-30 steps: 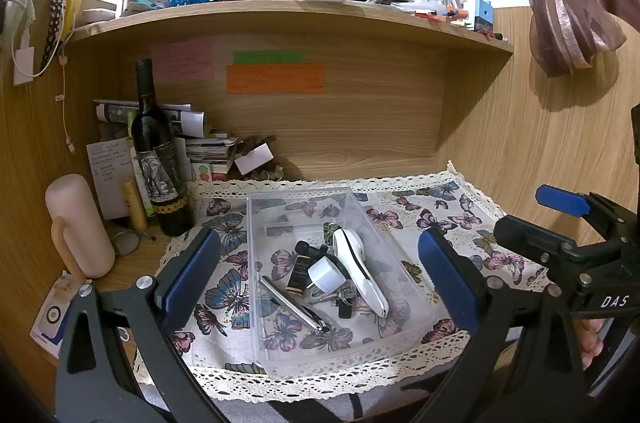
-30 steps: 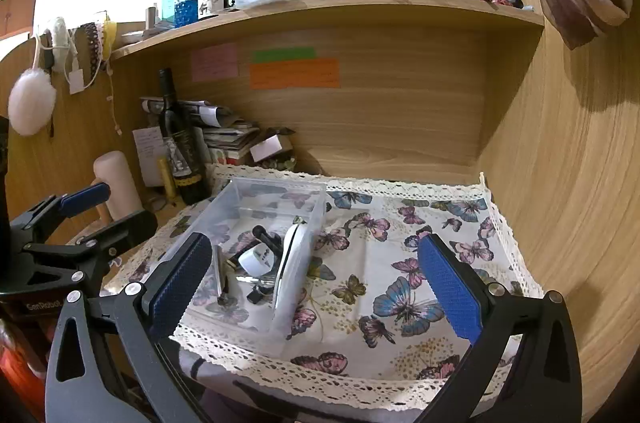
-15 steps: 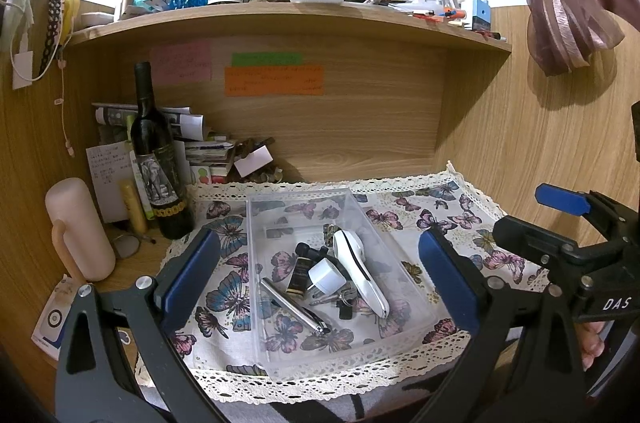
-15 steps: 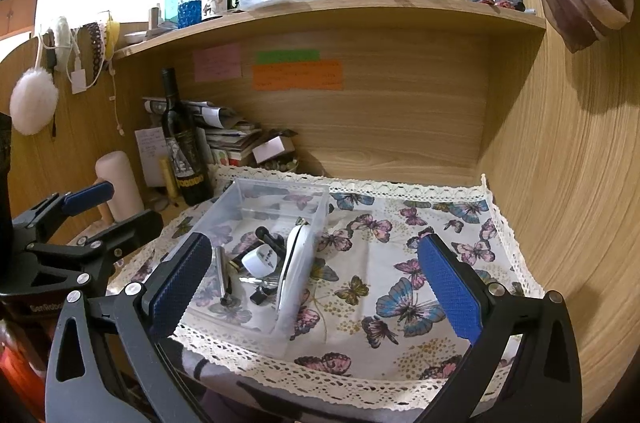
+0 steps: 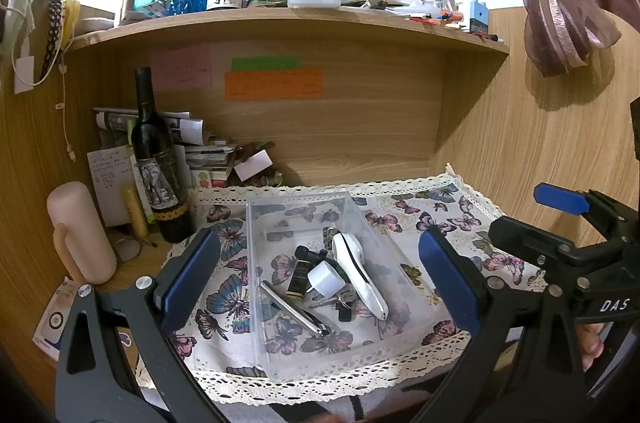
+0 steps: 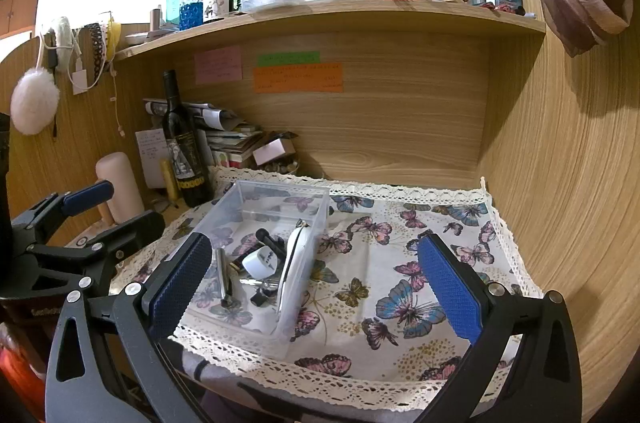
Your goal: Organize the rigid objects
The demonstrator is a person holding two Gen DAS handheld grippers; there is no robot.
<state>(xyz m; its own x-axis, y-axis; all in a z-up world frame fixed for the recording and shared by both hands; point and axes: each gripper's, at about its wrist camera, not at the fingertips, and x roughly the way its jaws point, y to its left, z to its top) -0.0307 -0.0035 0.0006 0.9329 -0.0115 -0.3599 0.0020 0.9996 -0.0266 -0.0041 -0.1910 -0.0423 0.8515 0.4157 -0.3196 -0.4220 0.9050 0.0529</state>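
Both grippers have eased slightly nearer; bin contents unmoved.
Left wrist view: left gripper (image 5: 318, 281) spread wide, empty, clear plastic bin (image 5: 276, 213) centred between fingers. Right wrist view: right gripper (image 6: 314, 285) spread, empty, bin (image 6: 244, 191) near-left on butterfly cloth (image 6: 404, 287).

Around the desk — what we see beyond the work

A dark wine bottle (image 5: 156, 159) stands upright at the back left, beside a pink cylinder (image 5: 80, 233); behind it we find stacked papers (image 5: 200, 151). Coloured notes (image 5: 274, 85) stick to the back panel — bottles crowd the shelf (image 5: 280, 23) above, a butterfly cloth (image 6: 400, 283) below.
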